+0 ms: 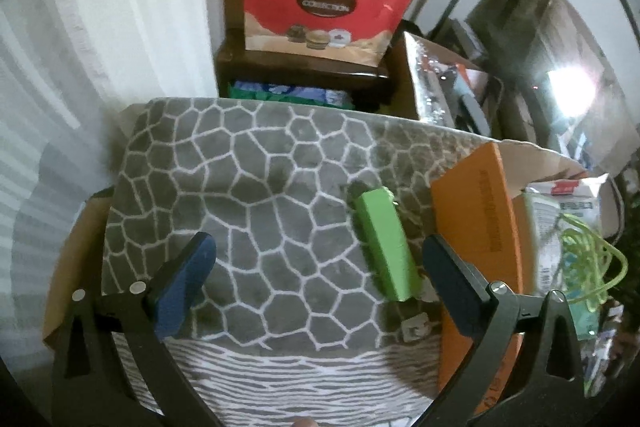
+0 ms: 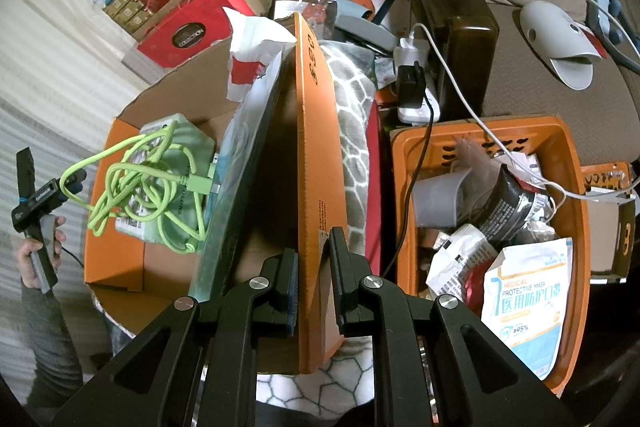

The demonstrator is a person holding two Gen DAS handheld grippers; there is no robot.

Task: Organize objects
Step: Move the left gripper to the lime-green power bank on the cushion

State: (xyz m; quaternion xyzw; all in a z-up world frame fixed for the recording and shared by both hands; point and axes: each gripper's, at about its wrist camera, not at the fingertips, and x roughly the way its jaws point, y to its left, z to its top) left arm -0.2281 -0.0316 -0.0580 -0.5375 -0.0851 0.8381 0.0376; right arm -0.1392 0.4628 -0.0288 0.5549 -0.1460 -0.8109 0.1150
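Cluttered room corner: white curtain on the left of both views, stacked red gift boxes (image 1: pixel 328 3) at top centre of the left wrist view, cables and a power strip (image 2: pixel 416 95) at upper centre of the right wrist view.

I see a grey plush blanket (image 1: pixel 260 187) with a white cell pattern filling the middle of the left view; soft, flat, mostly bare. Its far edge runs across mid frame, dark wooden stand (image 1: pixel 304 67) behind it. Plenty of open room centre and left.

Green block (image 1: pixel 386 247), matte, long and rectangular, lies on the blanket right of centre, just beside the orange cardboard box (image 1: pixel 480 227) wall. Left gripper (image 1: pixel 316 287) is spread wide over the blanket, nothing between the blue textured pads (image 1: pixel 182 291); the block sits just inside the right-hand finger, no contact that I can see.

Right gripper (image 2: pixel 314 279) is pinching the upright orange box wall (image 2: pixel 316 167) at lower centre of its view, pads tight on thin stiff cardboard. Inside the box, left of frame: tangled lime-green cable (image 2: pixel 136 183) on a pale green packet (image 2: pixel 168 163), a clear plastic sheet leaning on the wall. Tight there.

Right of frame: orange slotted plastic basket (image 2: pixel 576 187), crammed with a mask packet (image 2: pixel 524 307), a grey cup and crumpled wrappers. White cables cross its rim. The hand (image 2: pixel 40 251) on the other gripper shows at far left.
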